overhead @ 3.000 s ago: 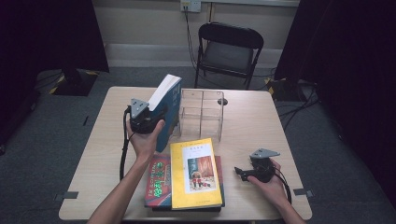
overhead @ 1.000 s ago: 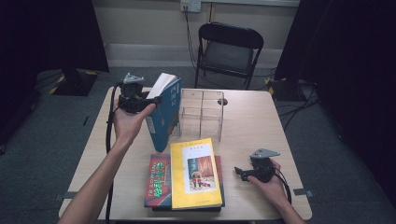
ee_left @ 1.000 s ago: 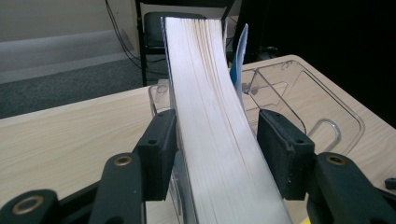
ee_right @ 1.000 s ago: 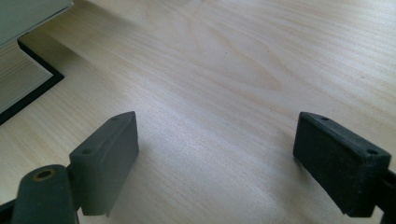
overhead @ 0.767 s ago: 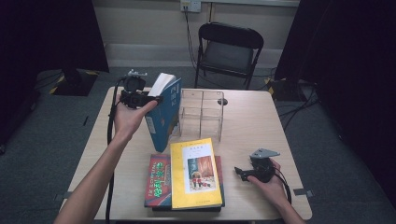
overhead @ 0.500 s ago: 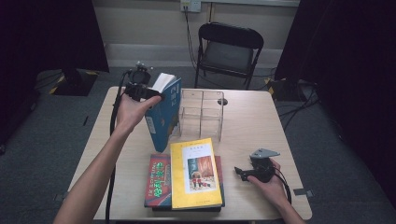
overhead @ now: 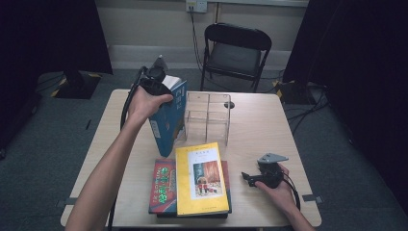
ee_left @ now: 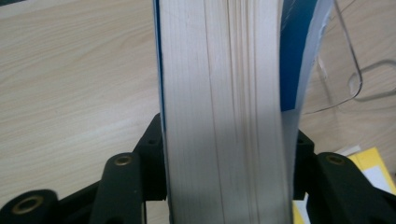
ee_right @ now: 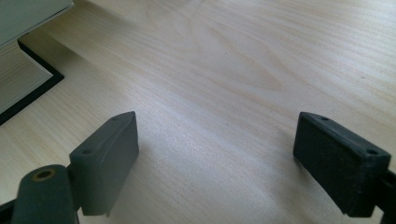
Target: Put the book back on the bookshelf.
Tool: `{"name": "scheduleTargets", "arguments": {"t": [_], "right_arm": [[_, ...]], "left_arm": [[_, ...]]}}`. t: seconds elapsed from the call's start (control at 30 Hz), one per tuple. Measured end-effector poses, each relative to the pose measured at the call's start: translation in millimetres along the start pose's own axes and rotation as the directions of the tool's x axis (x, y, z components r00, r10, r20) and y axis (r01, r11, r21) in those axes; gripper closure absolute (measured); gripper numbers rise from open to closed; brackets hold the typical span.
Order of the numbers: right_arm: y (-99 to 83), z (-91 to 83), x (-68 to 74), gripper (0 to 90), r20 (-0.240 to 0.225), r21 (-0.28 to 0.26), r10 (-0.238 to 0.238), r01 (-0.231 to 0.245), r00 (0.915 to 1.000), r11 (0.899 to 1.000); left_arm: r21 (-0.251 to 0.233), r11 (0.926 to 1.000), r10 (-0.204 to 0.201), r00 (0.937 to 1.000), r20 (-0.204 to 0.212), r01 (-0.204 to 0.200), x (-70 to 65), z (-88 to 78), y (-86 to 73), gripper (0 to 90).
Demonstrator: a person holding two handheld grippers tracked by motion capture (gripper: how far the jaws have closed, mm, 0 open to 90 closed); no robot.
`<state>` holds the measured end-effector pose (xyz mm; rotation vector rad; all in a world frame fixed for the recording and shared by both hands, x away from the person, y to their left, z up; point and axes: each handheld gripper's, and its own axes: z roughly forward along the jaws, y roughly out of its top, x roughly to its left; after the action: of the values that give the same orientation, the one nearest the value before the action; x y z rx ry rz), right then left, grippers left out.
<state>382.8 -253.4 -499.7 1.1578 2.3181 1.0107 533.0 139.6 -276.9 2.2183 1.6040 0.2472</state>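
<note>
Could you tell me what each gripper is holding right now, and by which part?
The left gripper clamps the blue book across its page edge; the right gripper holds nothing.

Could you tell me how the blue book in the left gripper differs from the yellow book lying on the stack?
The blue book stands tilted on one lower corner, while the yellow book lies flat, cover up. The blue book is clamped across its pages by the left gripper, beside the clear rack; the yellow book is untouched, resting on a red book. The right gripper rests open beside it. Both are closed.
</note>
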Motion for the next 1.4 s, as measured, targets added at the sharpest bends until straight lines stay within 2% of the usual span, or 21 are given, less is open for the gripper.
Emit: {"name": "scheduleTargets", "arguments": {"t": [0.07,0.1,0.2,0.43,0.57,0.67,0.7,0.87,1.0,1.17,1.2,1.37,1.4], "right_arm": [[0.0,0.0,0.0,14.0,-0.001,0.0,-0.001,0.001,1.0,1.0],[0.0,0.0,0.0,14.0,-0.001,0.0,-0.001,0.001,1.0,1.0],[0.2,0.2,-0.1,14.0,-0.002,0.0,-0.001,0.001,1.0,1.0],[0.2,0.4,-0.3,14.0,-0.003,-0.001,-0.003,0.003,1.0,1.0],[0.4,0.5,-0.3,14.0,-0.004,0.0,-0.003,0.003,1.0,1.0],[0.5,0.5,-0.3,14.0,-0.005,0.001,-0.002,0.002,1.0,1.0],[0.5,0.5,-0.4,14.0,-0.005,0.001,-0.003,0.003,1.0,1.0],[0.7,0.7,-0.5,14.0,-0.006,0.0,-0.004,0.004,1.0,1.0],[0.8,0.8,-0.5,14.0,-0.006,0.001,-0.004,0.004,1.0,1.0],[0.8,0.8,-0.5,14.0,-0.006,0.001,-0.005,0.005,1.0,1.0],[0.7,0.8,-0.5,14.0,-0.006,0.001,-0.005,0.005,1.0,1.0],[0.7,0.8,-0.5,14.0,-0.006,0.0,-0.005,0.005,1.0,1.0],[0.7,0.8,-0.5,14.1,-0.006,0.0,-0.005,0.005,1.0,1.0]], "left_arm": [[0.01,0.9999,-0.009,0.9997,0.022,0.009,4.2,6.0,-0.8,49.9],[0.01,0.9999,-0.009,0.9997,0.022,0.009,4.2,6.0,-0.8,50.9],[0.04,0.9987,0.031,0.9995,0.009,-0.032,4.1,5.7,-1.0,53.7],[0.051,0.9982,0.029,0.9995,0.014,-0.03,-0.7,3.4,-1.0,60.7],[0.052,0.9986,0.009,0.9999,0.012,-0.009,-2.6,1.7,0.5,61.2],[0.061,0.9981,0.007,0.9999,0.013,-0.008,-2.1,1.0,2.5,61.3],[0.071,0.9973,-0.017,0.9997,0.015,0.016,-0.9,1.8,4.0,61.3],[0.057,0.9975,-0.042,0.999,0.016,0.041,0.9,0.8,8.0,61.4],[0.034,0.9985,-0.044,0.9989,0.014,0.043,2.3,-2.3,11.2,61.5],[0.032,0.9985,-0.045,0.999,-0.004,0.045,-0.5,-5.1,20.6,61.4],[0.033,0.9988,-0.037,0.9993,-0.008,0.037,-1.7,-4.1,24.2,61.4],[0.015,0.9976,-0.067,0.9977,-0.007,0.067,-2.0,2.7,31.4,61.4],[0.01,0.998,-0.062,0.998,-0.012,0.062,-1.8,4.3,32.8,61.4]]}}
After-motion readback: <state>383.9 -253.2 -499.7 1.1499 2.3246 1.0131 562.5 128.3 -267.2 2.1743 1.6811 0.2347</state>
